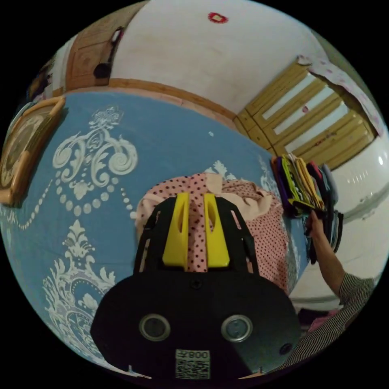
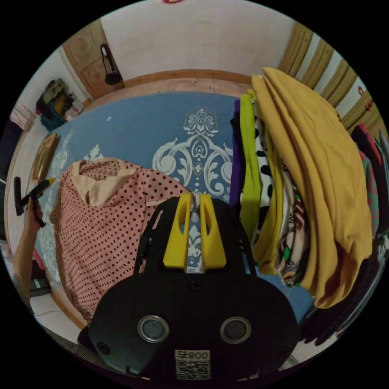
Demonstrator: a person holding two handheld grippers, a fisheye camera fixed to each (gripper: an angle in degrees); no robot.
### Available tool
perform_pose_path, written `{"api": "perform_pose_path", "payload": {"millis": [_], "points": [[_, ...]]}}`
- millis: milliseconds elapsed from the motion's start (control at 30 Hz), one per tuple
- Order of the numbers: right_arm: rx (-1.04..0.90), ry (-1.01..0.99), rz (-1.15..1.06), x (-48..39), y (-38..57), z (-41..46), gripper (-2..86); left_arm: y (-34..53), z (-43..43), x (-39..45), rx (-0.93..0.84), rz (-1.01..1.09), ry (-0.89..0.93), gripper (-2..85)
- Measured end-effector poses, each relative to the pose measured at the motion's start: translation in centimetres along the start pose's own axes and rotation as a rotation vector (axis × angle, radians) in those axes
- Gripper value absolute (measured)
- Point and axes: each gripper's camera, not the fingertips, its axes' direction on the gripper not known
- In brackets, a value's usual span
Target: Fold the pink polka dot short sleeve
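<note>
- The pink polka dot short sleeve (image 2: 101,227) lies unfolded near the bed (image 2: 162,121) edge.
- Both grippers' fingers (image 1: 196,227) (image 2: 194,231) stand narrow, empty; folding remains.

blue bed cover (image 2: 142,121) with white ornamental print, spread flat. plain pale wall (image 1: 194,56) bounded by a wooden skirting strip (image 2: 186,75). wooden panelled door (image 2: 87,60) was noted with a dark item hung on it. slatted wooden frame (image 1: 312,113) was seen against the wall. framed picture (image 1: 24,150) lay at the cover's edge.
</note>
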Motion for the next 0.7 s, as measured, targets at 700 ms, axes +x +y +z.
{"api": "perform_pose_path", "payload": {"millis": [700], "points": [[-0.144, -0.048, -0.502, -20.0, -3.7, 10.9, 5.2, -2.5, 16.0, 12.8, -0.329, 0.482, -0.233, 3.1]]}}
